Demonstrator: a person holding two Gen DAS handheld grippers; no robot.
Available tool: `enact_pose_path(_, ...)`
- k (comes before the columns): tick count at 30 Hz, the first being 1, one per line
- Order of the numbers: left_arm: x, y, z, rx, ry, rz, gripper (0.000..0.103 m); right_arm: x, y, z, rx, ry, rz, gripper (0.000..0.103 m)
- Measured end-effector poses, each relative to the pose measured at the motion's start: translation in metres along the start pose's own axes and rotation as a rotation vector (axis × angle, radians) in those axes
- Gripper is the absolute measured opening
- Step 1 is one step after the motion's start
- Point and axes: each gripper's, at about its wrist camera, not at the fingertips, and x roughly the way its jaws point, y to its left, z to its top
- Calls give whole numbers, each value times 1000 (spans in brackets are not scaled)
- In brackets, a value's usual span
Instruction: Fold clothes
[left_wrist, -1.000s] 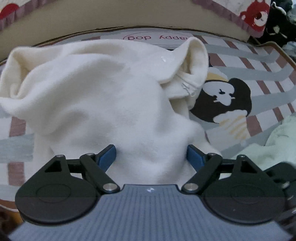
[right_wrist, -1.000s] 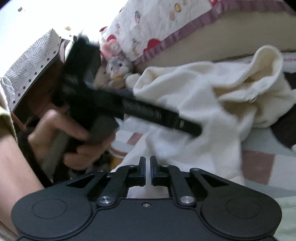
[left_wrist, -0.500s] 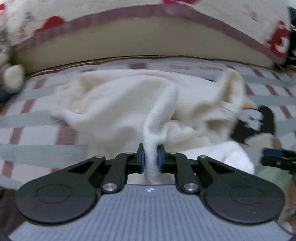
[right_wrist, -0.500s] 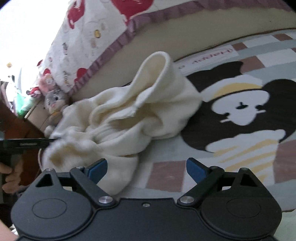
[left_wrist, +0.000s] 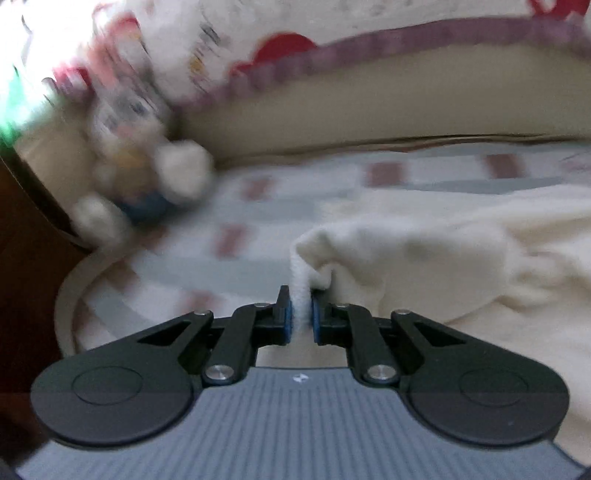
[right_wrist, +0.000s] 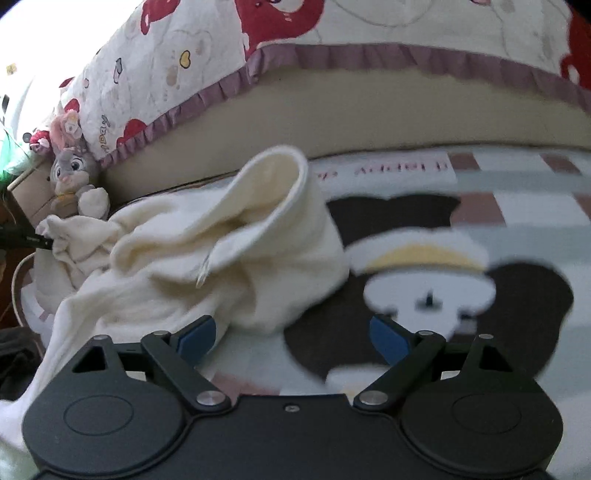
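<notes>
A cream fleece garment (right_wrist: 207, 266) lies crumpled on the cartoon-dog rug (right_wrist: 517, 295), to the left of the black-eared dog figure. A fold of its edge is pinched between the nearly closed blue pads of the left gripper (left_wrist: 302, 317). The right gripper (right_wrist: 291, 338) is spread wide, with nothing gripped. Lettering on the rug appears upside down and blurred; only "happy" can be partly made out. A plush rabbit (right_wrist: 72, 173) sits beyond the garment, by the bed.

I see a cream garment (right_wrist: 177, 258) on a rug (right_wrist: 517, 206) checked grey, white and brownish-red, with a black-and-white cartoon figure (right_wrist: 428, 288); claw pads (right_wrist: 195, 334) are blue.
</notes>
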Motion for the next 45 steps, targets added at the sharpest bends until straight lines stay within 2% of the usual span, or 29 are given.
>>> enact_pose_path(1, 6, 12, 4, 1, -18, 41, 10, 3, 0, 7, -17, -5, -5, 94)
enact_pose_path(3, 15, 48, 19, -78, -32, 95, 10, 9, 2, 17, -82, -3, 1, 94)
enact_pose_path(6, 20, 90, 33, -192, -41, 127, 11, 24, 5, 25, -198, 21, -1, 93)
enact_pose_path(8, 20, 104, 33, -224, -46, 134, 11, 39, 10, 27, -299, 32, -29, 92)
enact_pose_path(9, 20, 109, 33, -228, -52, 141, 11, 45, 12, 28, -355, 33, -46, 92)
enact_pose_path(11, 14, 103, 29, -170, -79, 188, 11, 58, 16, 31, -436, 23, -74, 92)
enact_pose_path(14, 5, 103, 24, -140, -109, 250, 11, 77, 14, 39, -423, 27, -27, 92)
enact_pose_path(16, 2, 116, 22, -184, -126, 269, 11, 87, 14, 44, -406, 36, 34, 92)
enact_pose_path(20, 9, 147, 13, -289, -124, 323, 11, 104, 23, 53, -394, 1, 103, 93)
enact_pose_path(22, 12, 153, 5, -306, -108, 325, 11, 116, 30, 59, -346, -17, 130, 93)
enact_pose_path(24, 12, 153, -4, -327, -104, 311, 10, 137, 35, 61, -271, 8, 165, 92)
enact_pose_path(25, 11, 152, -9, -336, -106, 305, 10, 151, 38, 62, -227, 59, 194, 81)
enact_pose_path(26, 8, 149, -13, -333, -109, 304, 10, 162, 37, 64, -161, 97, 224, 38)
enact_pose_path(27, 5, 145, -17, -324, -112, 301, 10, 163, 31, 68, -64, 84, 214, 29)
enact_pose_path(28, 0, 140, -21, -294, -118, 298, 10, 164, 24, 72, 35, 67, 201, 26)
enact_pose_path(30, -12, 135, -25, -240, -148, 297, 11, 146, 13, 81, 161, -11, 196, 22)
enact_pose_path(32, -30, 135, -23, -240, -187, 281, 11, 116, 16, 97, 143, -74, 166, 20)
enact_pose_path(35, -62, 134, -9, -234, -253, 236, 10, 65, 38, 119, 18, -203, 97, 18)
enact_pose_path(40, -114, 130, 20, -250, -388, 168, 10, -43, 64, 161, -88, -428, -42, 18)
enact_pose_path(45, -151, 146, 41, -377, -456, 50, 10, -154, 80, 189, -168, -527, -162, 18)
